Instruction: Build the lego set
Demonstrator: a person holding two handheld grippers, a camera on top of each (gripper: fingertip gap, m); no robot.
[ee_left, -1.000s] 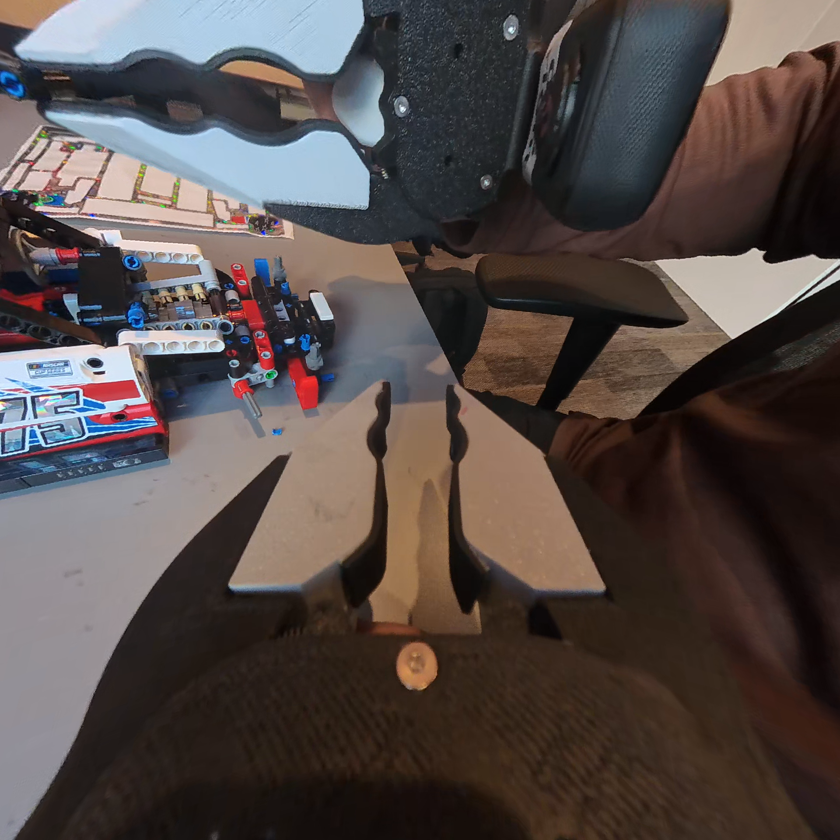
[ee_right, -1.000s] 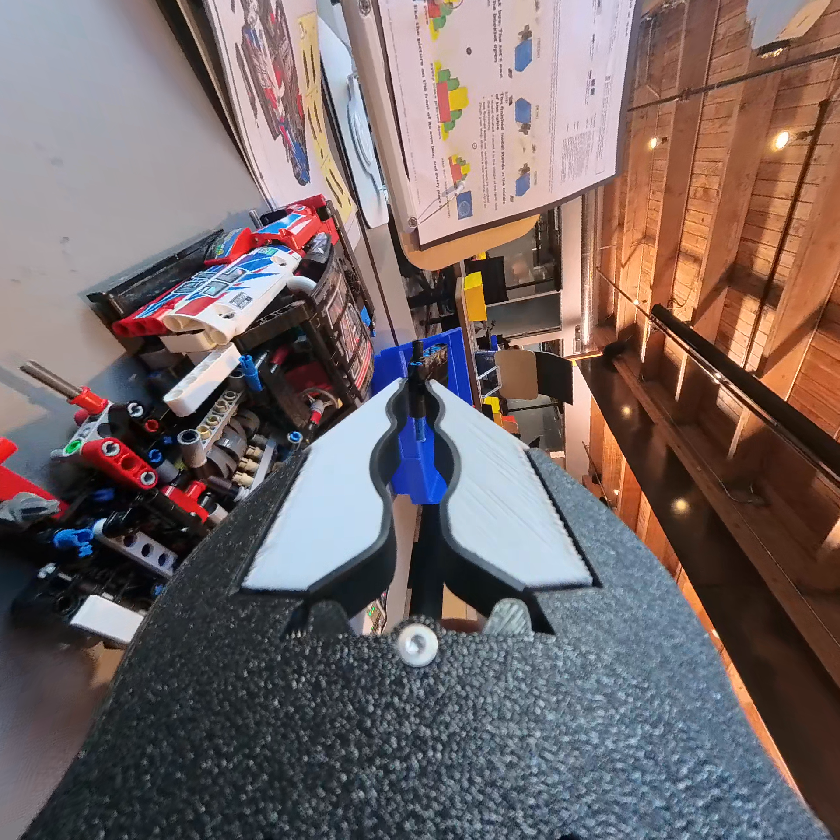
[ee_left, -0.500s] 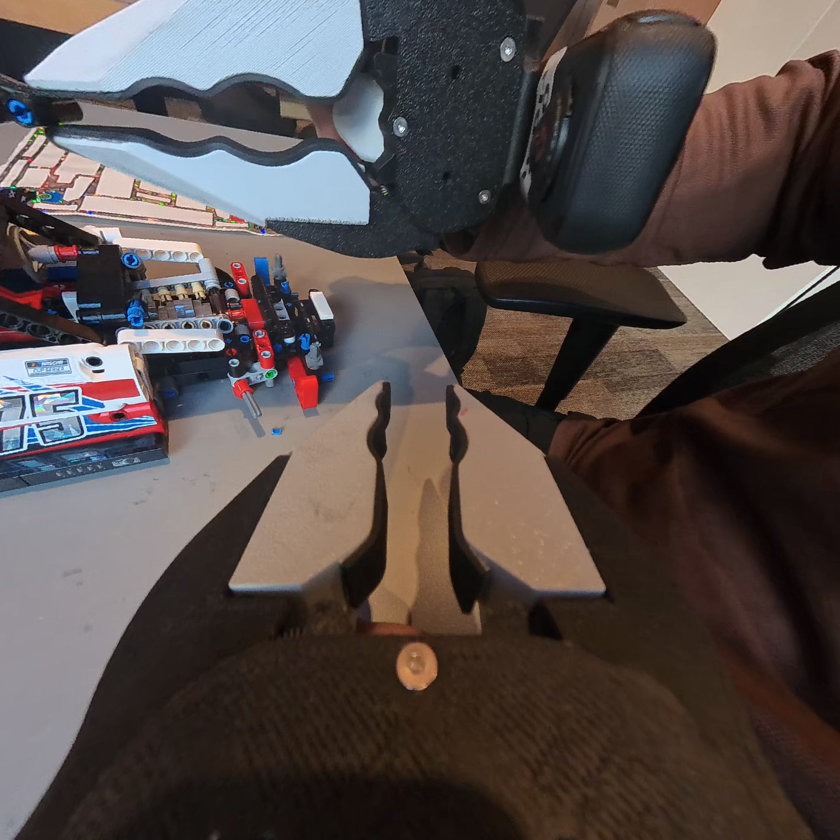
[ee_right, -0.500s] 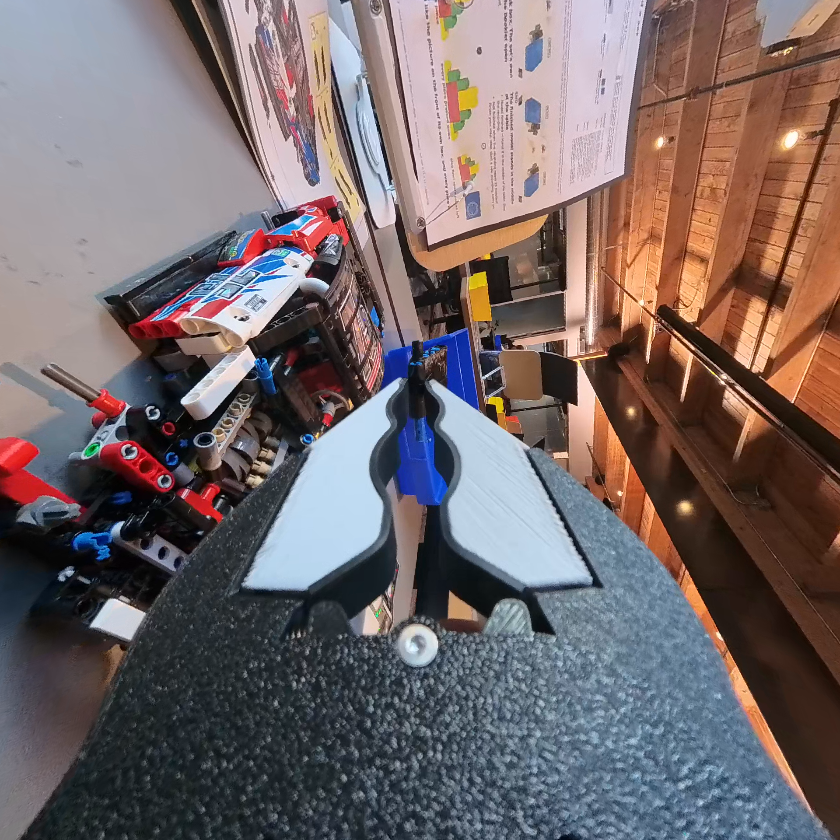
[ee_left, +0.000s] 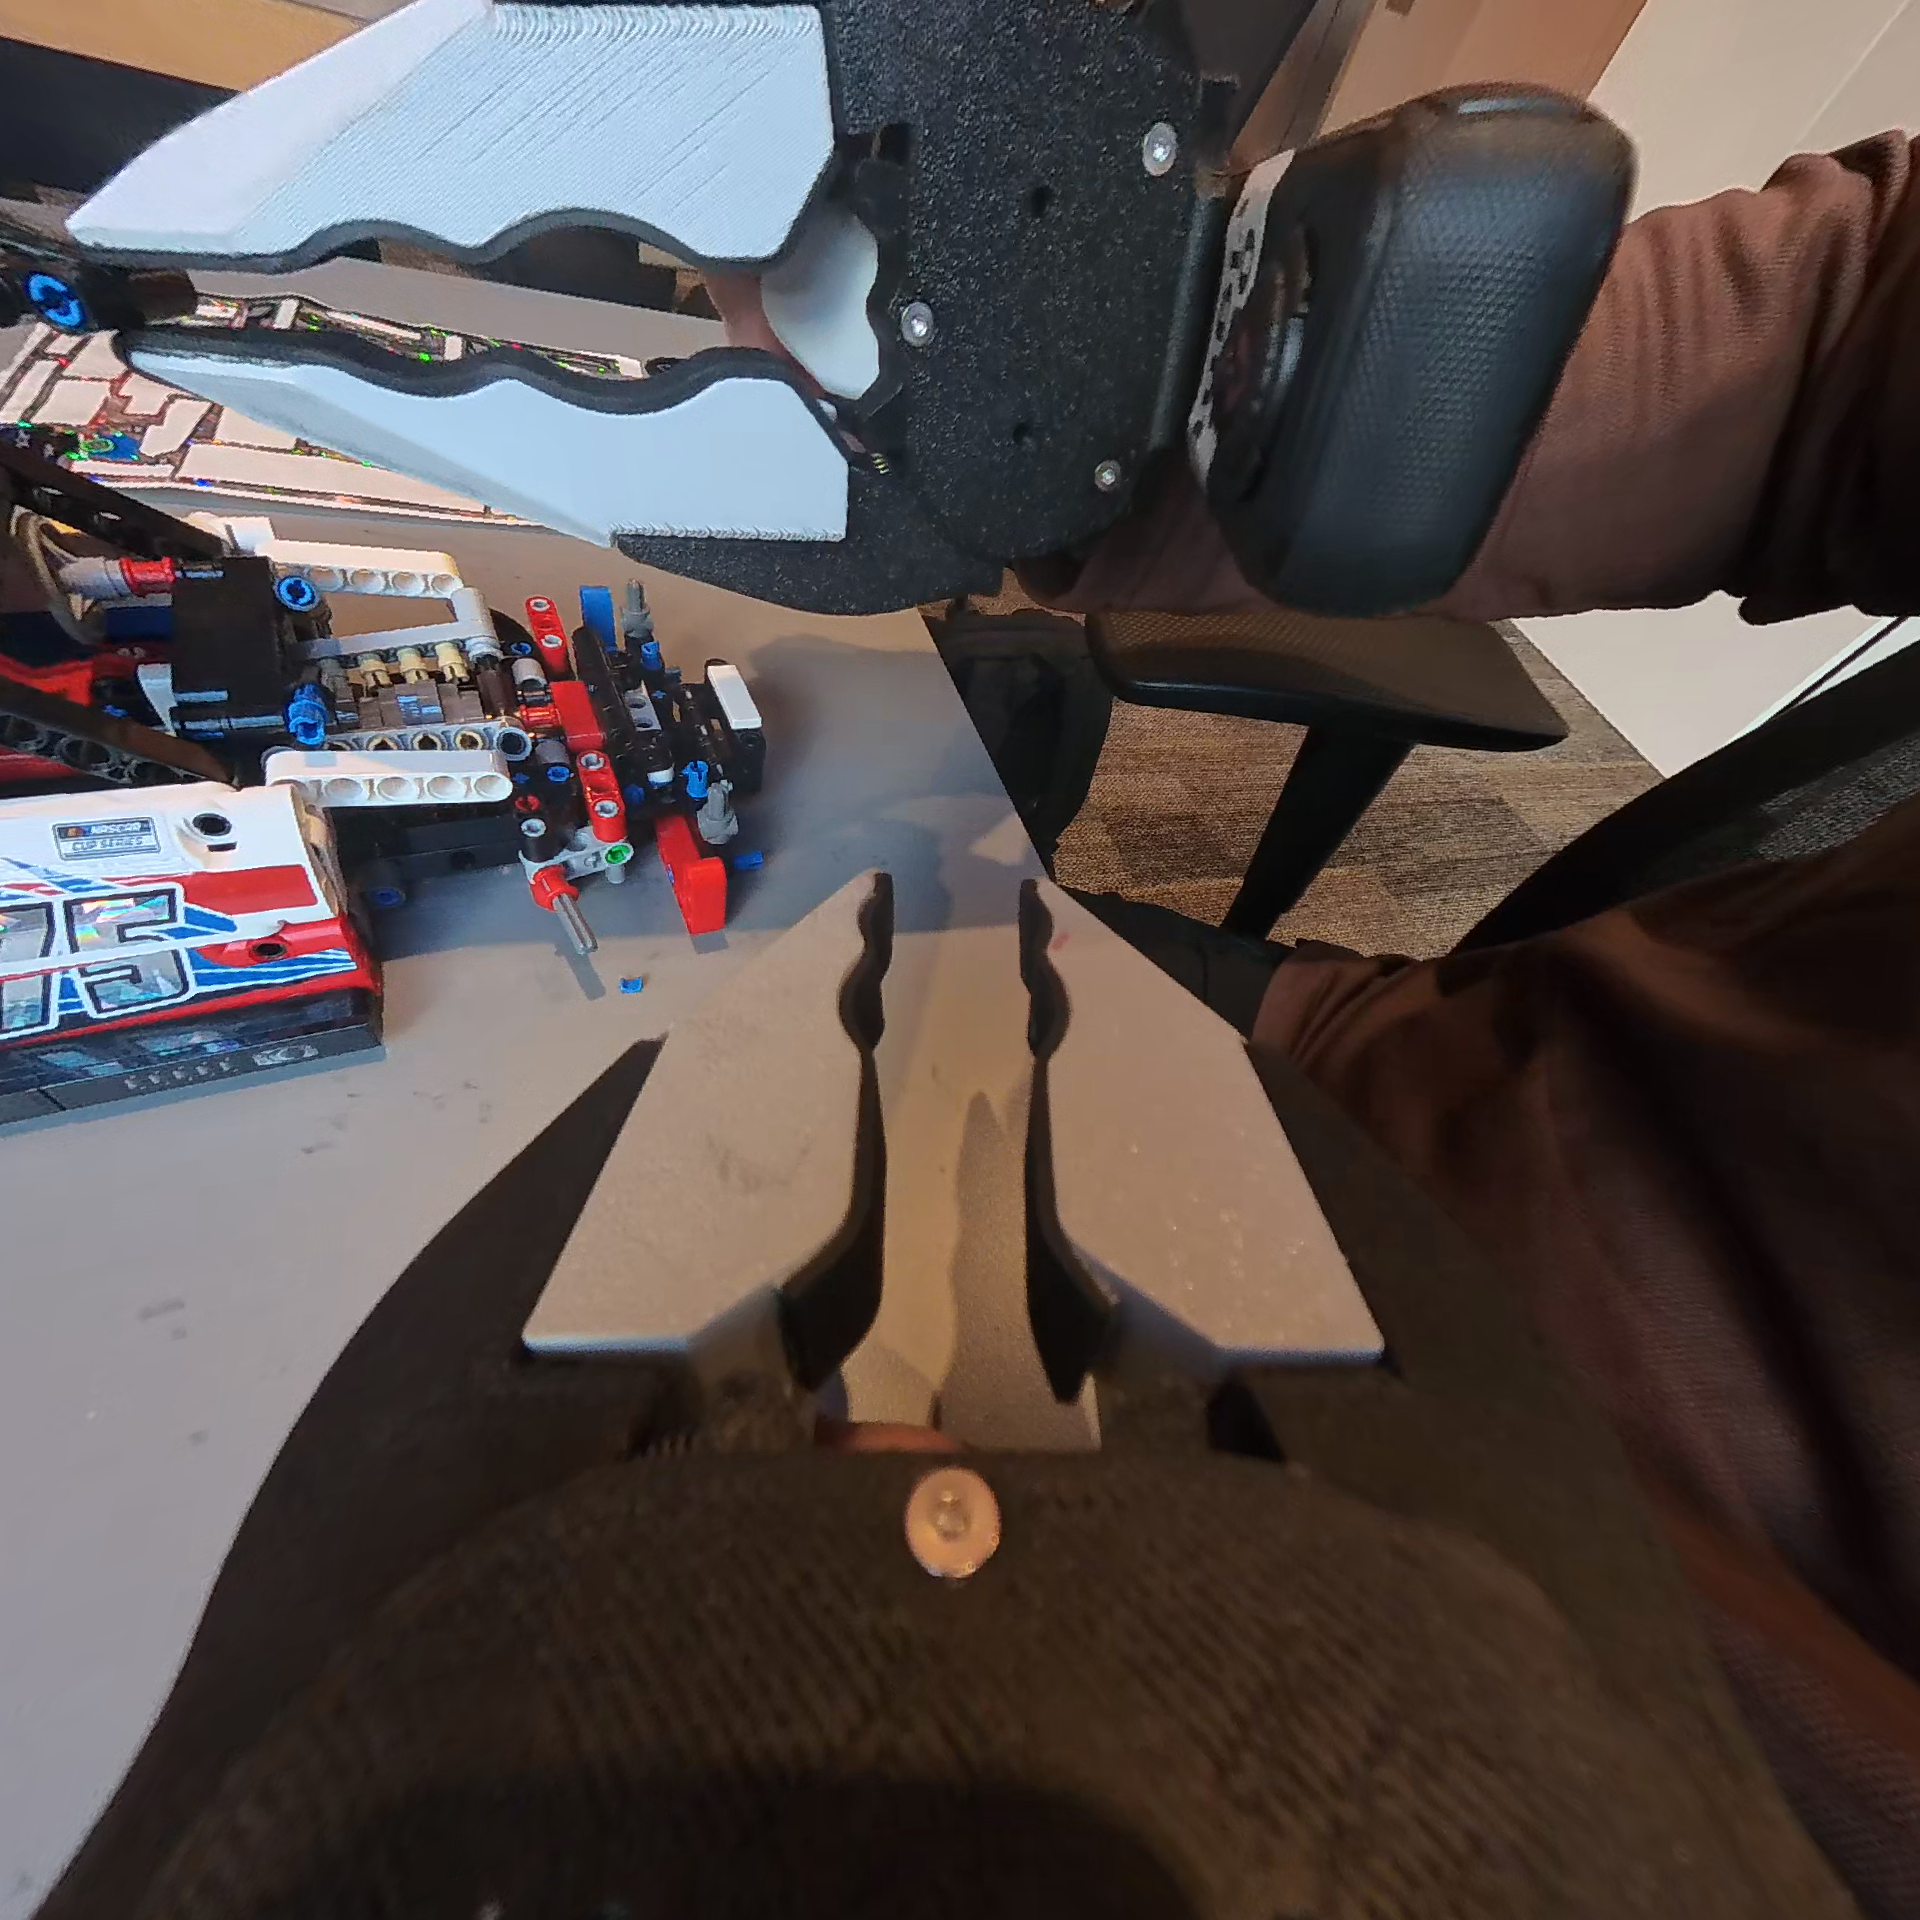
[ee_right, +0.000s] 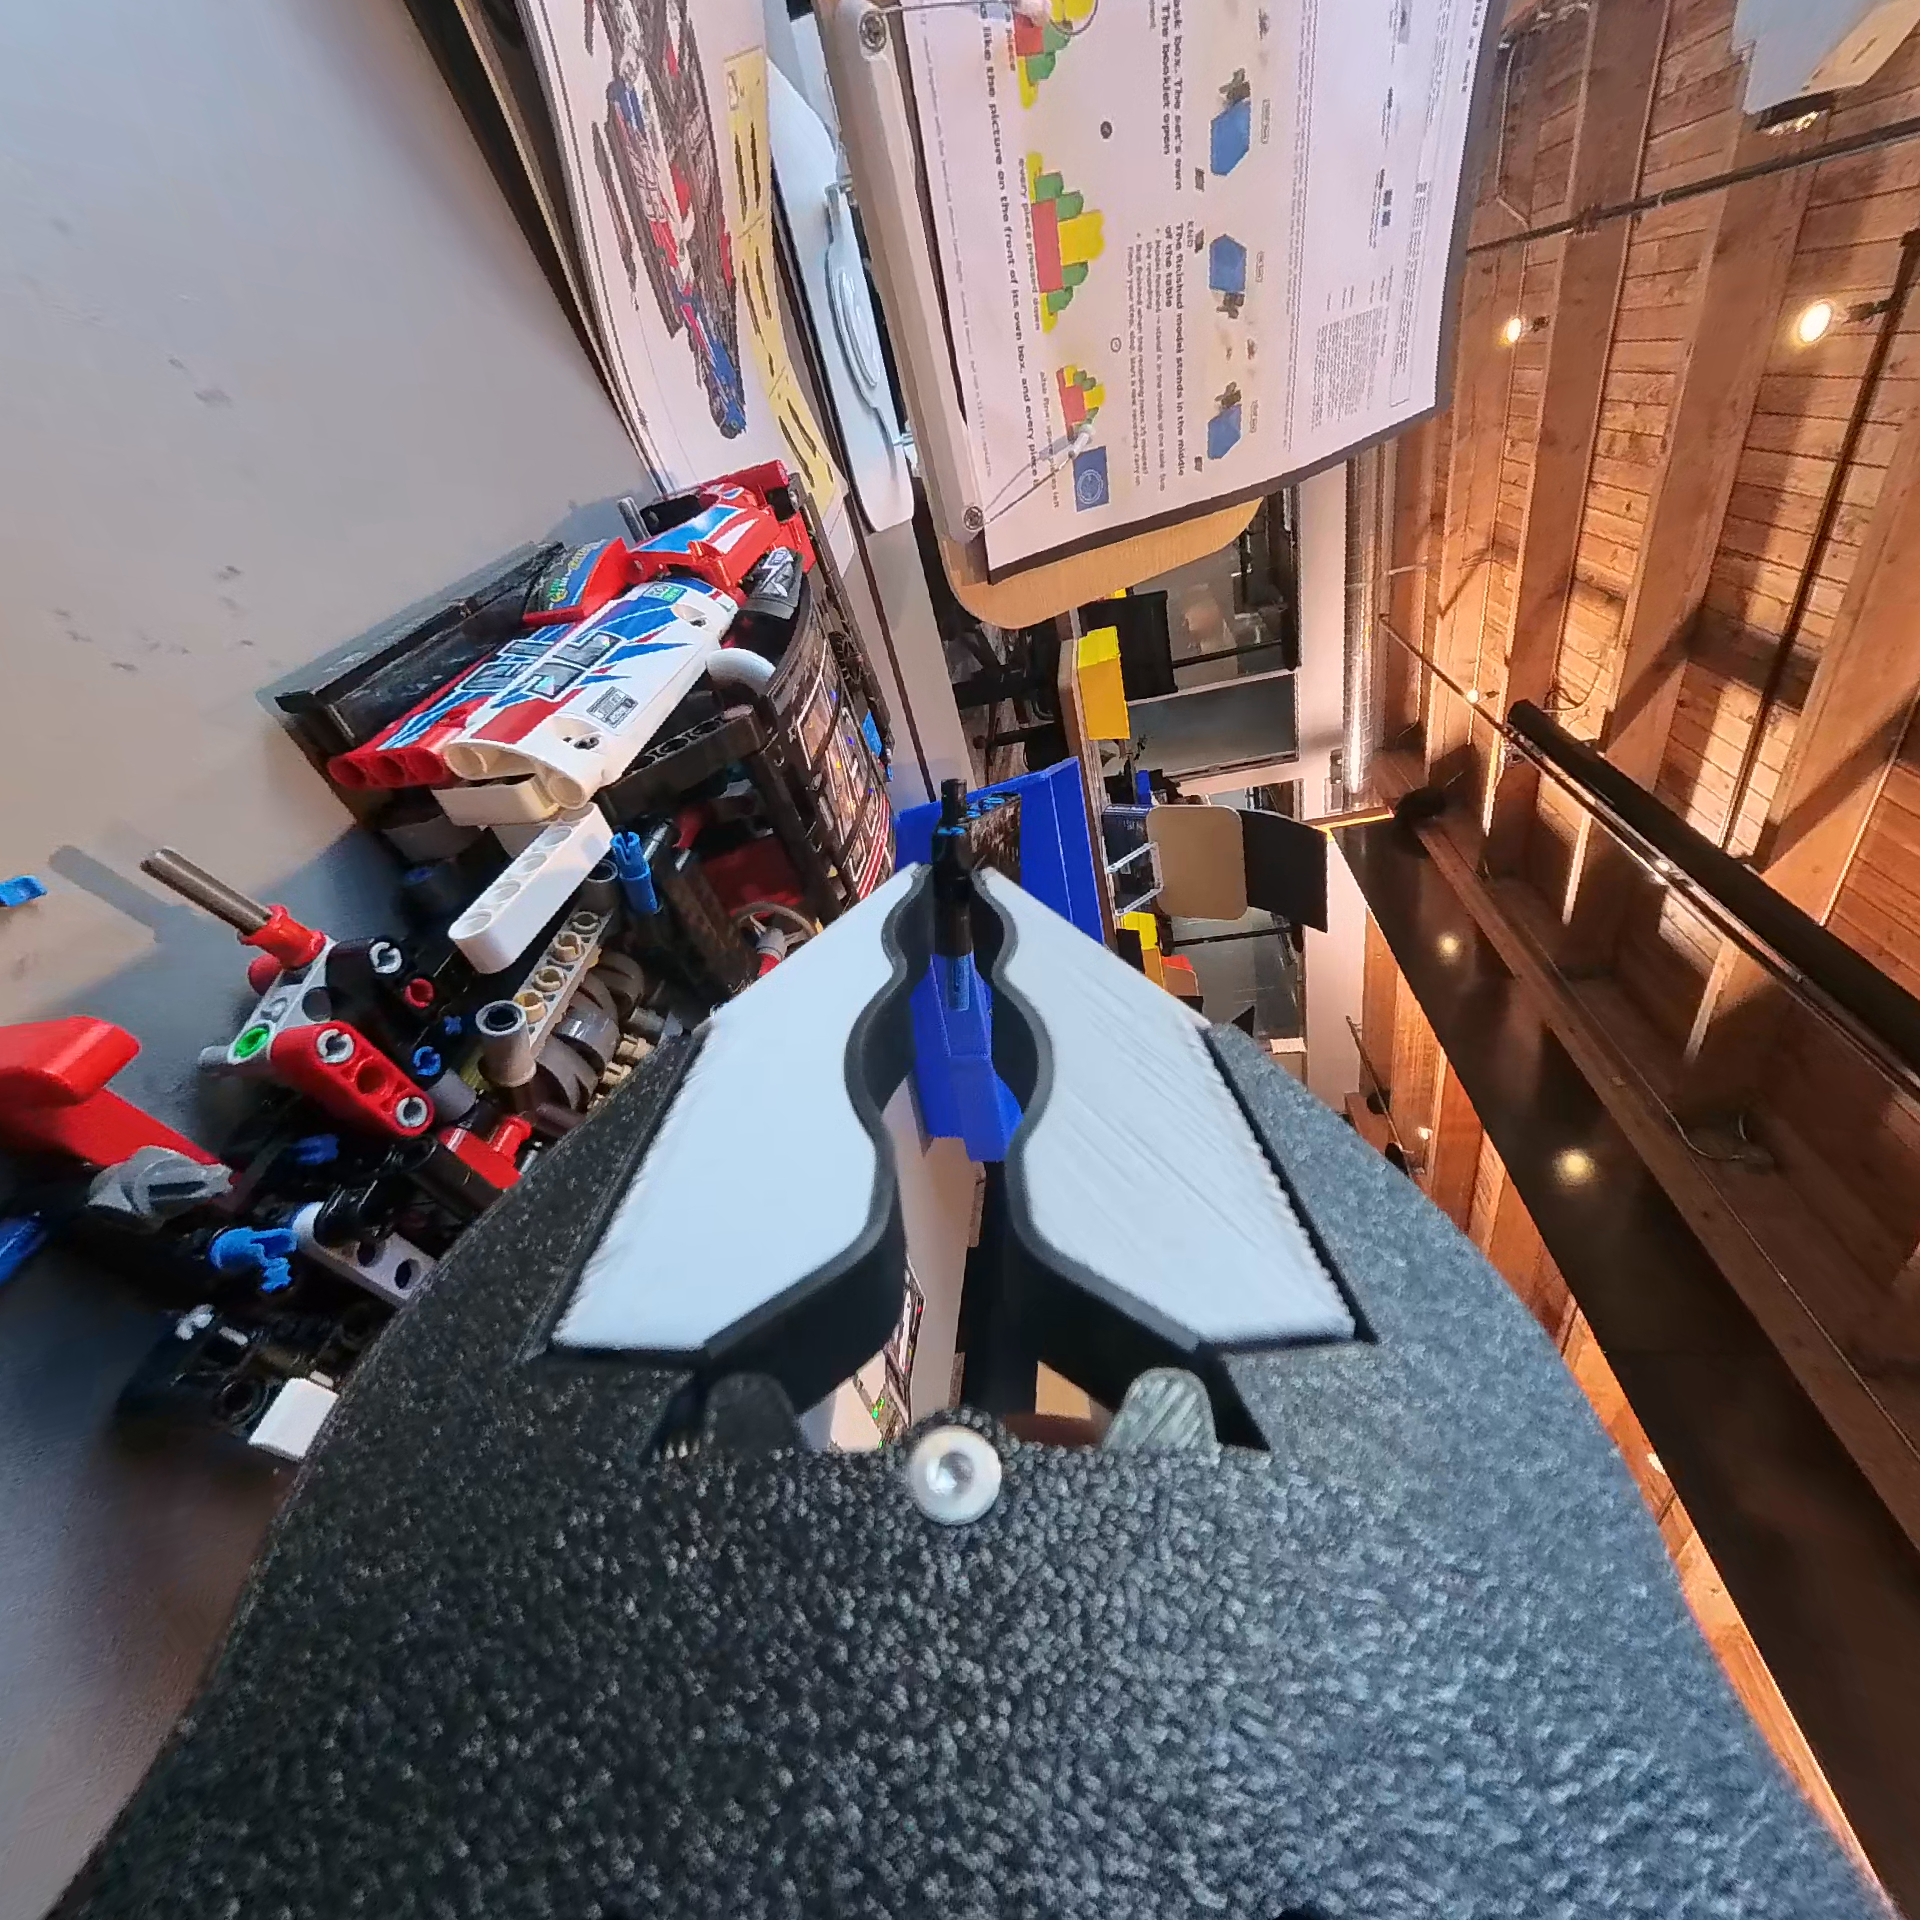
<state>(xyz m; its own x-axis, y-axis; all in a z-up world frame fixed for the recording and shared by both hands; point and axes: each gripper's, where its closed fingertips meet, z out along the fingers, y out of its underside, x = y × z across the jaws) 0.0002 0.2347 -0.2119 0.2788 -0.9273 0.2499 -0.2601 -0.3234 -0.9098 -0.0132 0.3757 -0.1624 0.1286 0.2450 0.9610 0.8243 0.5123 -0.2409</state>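
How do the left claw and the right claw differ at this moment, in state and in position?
The left claw is open and empty; the right claw is shut on a small black piece with a blue pin. The left claw sits low near the grey table's edge; the right claw is held above the partly built lego car. Both have pale wavy-edged fingers.

Left wrist view: low over the bench (ee_left: 208,1299), facing its near corner; lego car (ee_left: 343,769) near, at 10 o'clock.
Right wrist view: rolled sideways, close above the lego car (ee_right: 499,894), bench (ee_right: 260,312) at 10 o'clock.
Shared: lego car, bench.
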